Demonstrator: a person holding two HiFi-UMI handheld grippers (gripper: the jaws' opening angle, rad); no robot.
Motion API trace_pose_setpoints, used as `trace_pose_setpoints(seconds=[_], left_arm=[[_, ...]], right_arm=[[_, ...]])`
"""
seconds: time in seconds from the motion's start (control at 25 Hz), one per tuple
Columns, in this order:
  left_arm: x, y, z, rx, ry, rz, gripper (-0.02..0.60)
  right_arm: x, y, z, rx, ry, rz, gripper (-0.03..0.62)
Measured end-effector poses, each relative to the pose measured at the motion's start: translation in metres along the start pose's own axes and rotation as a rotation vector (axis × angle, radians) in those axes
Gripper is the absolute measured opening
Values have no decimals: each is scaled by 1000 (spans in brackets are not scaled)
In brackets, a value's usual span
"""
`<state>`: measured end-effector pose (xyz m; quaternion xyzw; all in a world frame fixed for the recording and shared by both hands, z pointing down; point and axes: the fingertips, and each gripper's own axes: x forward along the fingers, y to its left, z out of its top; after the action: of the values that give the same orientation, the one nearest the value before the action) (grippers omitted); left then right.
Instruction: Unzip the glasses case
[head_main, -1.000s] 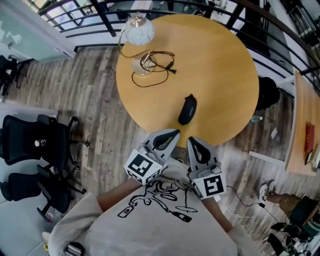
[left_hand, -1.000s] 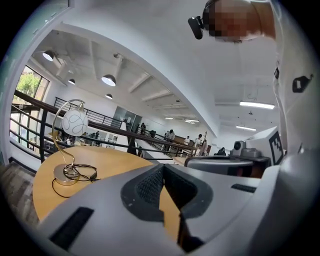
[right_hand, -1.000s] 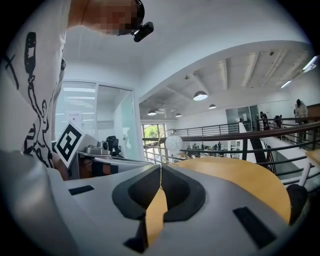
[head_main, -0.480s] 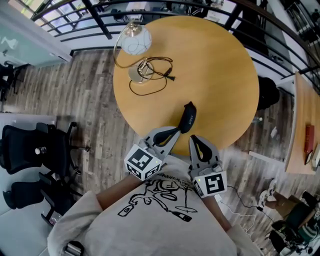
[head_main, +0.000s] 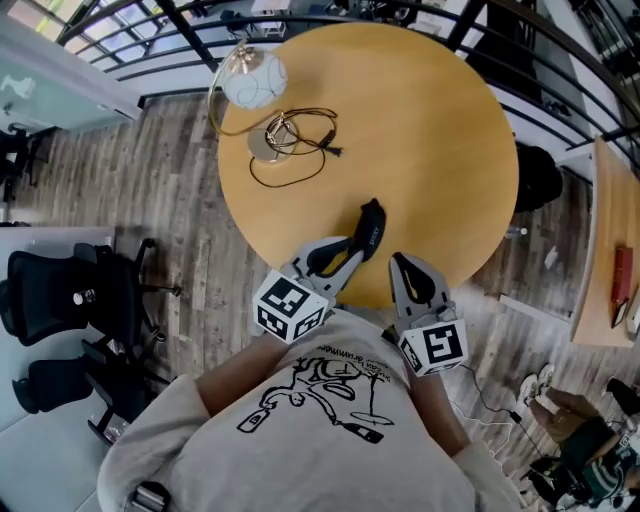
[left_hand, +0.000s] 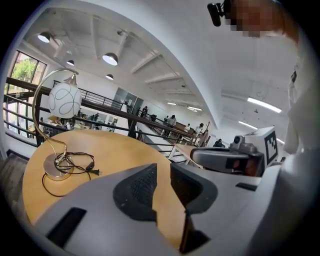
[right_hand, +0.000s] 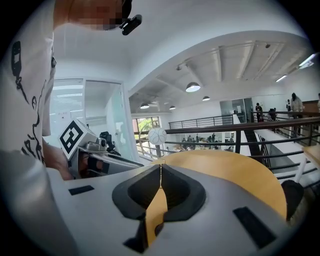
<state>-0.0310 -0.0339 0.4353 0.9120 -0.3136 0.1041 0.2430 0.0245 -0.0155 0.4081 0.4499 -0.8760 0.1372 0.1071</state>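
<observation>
The black glasses case (head_main: 370, 228) lies zipped shut on the round wooden table (head_main: 430, 120), near its front edge. My left gripper (head_main: 352, 260) points up and right at the case's near end, and I cannot tell whether it touches. Its jaws are opening, and in the left gripper view only bare table shows between the pads of the left gripper (left_hand: 162, 172). My right gripper (head_main: 402, 264) sits just right of the case at the table's rim. In the right gripper view the tips of the right gripper (right_hand: 161, 167) meet with nothing held. The case shows in neither gripper view.
A lamp with a white globe (head_main: 250, 82), also visible as the lamp (left_hand: 64, 100), stands at the table's far left with a coiled black cable (head_main: 300, 150) by its base. Office chairs (head_main: 70, 290) stand on the floor to the left. A black object (head_main: 540, 185) sits beyond the table's right edge.
Both grippers have moved forward from the person's chest to the table's front edge. The left gripper's tips now lie at the case's near end.
</observation>
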Motion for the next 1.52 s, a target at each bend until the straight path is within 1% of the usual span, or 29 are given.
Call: trace_pose_setpoints(seconds=[0.16, 0.44, 0.6, 0.72, 0.76, 0.88, 0.92, 0.96, 1.04, 1.16, 1.32, 1.4, 1.44, 1.52], left_arm=[[26, 16, -36, 4, 107, 4, 112], [76, 51, -116, -46, 324, -4, 163], [102, 74, -166, -123, 439, -5, 200], [119, 87, -195, -177, 493, 0, 256], [124, 89, -201, -188, 504, 3, 274], [137, 91, -216, -208, 532, 4, 279], [141, 91, -221, -213, 543, 1, 287], [145, 90, -224, -221, 551, -6, 309], [152, 85, -229, -236, 561, -26, 321], [158, 78, -230, -238, 568, -44, 318], [161, 75, -230, -252, 561, -56, 287], [160, 76, -225, -266, 548, -57, 274], [159, 77, -218, -275, 526, -58, 267], [152, 76, -190, -323, 437, -64, 252]], right_arm=[[15, -12, -20, -4, 47, 16, 23], [40, -29, -66, 12, 133, 28, 23], [47, -30, -81, 29, 151, 34, 23], [43, -30, -85, 42, 156, 27, 23], [41, -30, -86, 46, 158, 23, 23], [33, -33, -89, 56, 164, 9, 23], [31, -34, -90, 59, 167, 5, 23], [30, -36, -92, 62, 170, 0, 23], [27, -41, -95, 69, 174, -11, 23], [23, -47, -95, 77, 172, -24, 23], [20, -55, -95, 84, 168, -33, 23], [20, -57, -95, 85, 168, -32, 23], [20, -57, -95, 80, 171, -27, 23], [20, -55, -94, 50, 186, -9, 23]])
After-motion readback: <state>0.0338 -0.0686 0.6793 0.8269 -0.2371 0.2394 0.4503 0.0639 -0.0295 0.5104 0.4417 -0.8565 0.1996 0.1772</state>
